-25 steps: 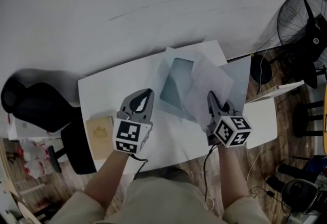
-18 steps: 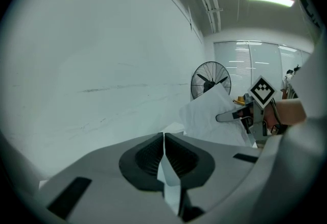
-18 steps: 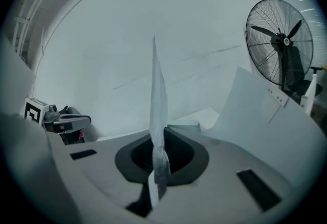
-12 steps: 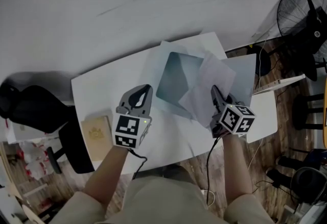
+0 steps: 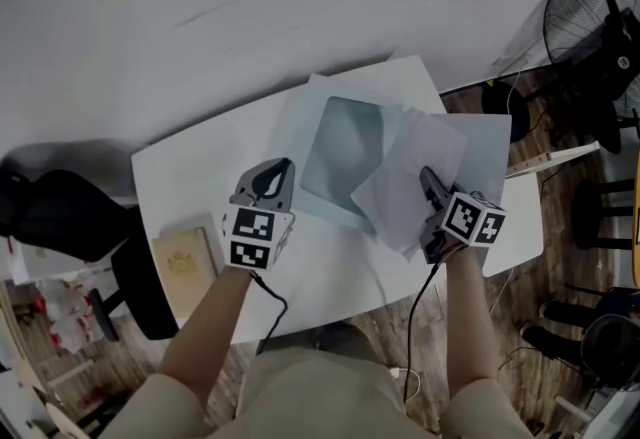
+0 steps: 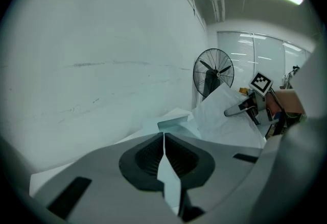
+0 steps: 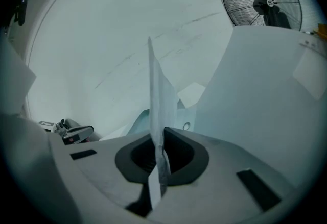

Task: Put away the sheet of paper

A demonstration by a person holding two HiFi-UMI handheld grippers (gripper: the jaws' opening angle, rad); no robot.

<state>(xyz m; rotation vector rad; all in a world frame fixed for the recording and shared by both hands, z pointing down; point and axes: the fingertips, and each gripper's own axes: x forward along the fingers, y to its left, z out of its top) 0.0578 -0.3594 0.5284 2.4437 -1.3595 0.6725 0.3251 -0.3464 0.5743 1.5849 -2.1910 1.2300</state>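
Note:
A pale blue translucent folder [image 5: 340, 142] lies open on the white table [image 5: 200, 177]. My left gripper [image 5: 272, 177] is shut on a thin flap of the folder at its near left edge; the flap [image 6: 168, 177] runs between the closed pads. The white sheet of paper [image 5: 410, 177] hangs over the folder's right part. My right gripper [image 5: 428, 179] is shut on the paper's near edge. In the right gripper view the sheet [image 7: 156, 95] stands edge-on between the pads. The left gripper view shows the paper [image 6: 225, 116] and the right gripper [image 6: 244, 109] off to the right.
A tan booklet [image 5: 180, 262] lies at the table's near left corner. A black chair [image 5: 60, 217] stands left of the table. A floor fan [image 5: 595, 27] and stools stand at the right, beside a second white surface [image 5: 520, 227]. A white wall is behind the table.
Both grippers have sunk toward the table. The paper has come down and flatter over the folder's right part, and the right gripper has rolled.

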